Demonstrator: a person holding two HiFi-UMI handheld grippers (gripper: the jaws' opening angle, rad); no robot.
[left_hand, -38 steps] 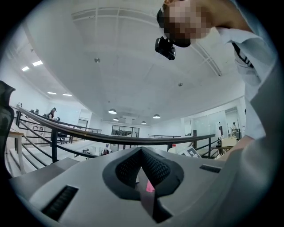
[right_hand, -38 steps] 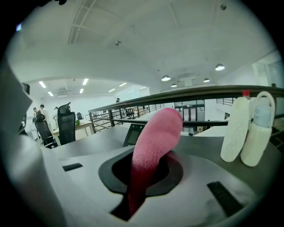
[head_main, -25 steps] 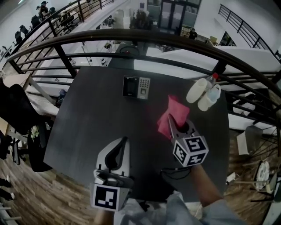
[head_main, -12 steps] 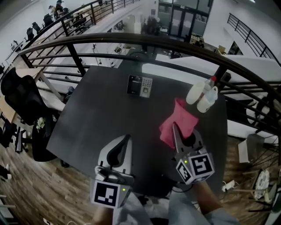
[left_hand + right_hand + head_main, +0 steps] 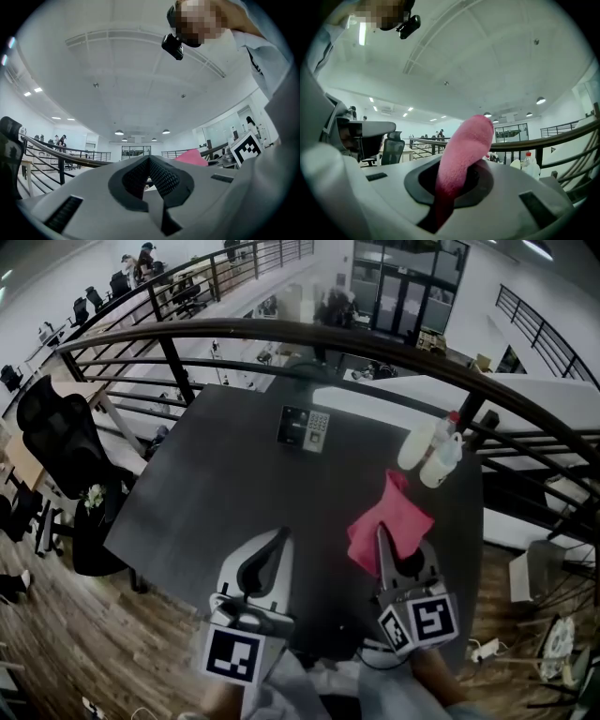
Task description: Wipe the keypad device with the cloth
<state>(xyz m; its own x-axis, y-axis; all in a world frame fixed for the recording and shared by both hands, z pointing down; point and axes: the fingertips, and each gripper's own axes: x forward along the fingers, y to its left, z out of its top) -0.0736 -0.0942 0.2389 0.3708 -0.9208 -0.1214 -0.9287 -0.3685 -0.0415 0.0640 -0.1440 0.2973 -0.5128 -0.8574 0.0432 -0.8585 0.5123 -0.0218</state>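
Head view, looking steeply down on a dark counter (image 5: 202,498) set against a curved rail (image 5: 281,332).

At lower left, the left claw (image 5: 274,542) hovers over the near part of the counter. Its jaws are pressed together with nothing between them (its own view shows the two pads meeting, with only ceiling and distant railings beyond).

Farther back, near the counter's far edge, the keypad (image 5: 304,427) lies flat. It has a dark screen half and a pale button half, and nothing touches it.

To the right, the right claw (image 5: 384,547) is clenched on a pink cloth (image 5: 392,519). In its own view the cloth rises from between the jaws in one thick fold. From the head view the cloth spreads out ahead of the claw, well apart from the keypad. I cannot tell whether its loose end rests on the counter or hangs just above it.

At far right, two pale bottles (image 5: 431,448) sit close together near the rail.

Judging by this, the cloth is in hand and wiping has not begun; the step is carrying it to the keypad. The next move calls for taking the cloth forward and to the left, then lowering it so soft fabric, not the claw tips, meets the keypad's face. The left claw may need to steady the keypad, which looks light enough to slide.
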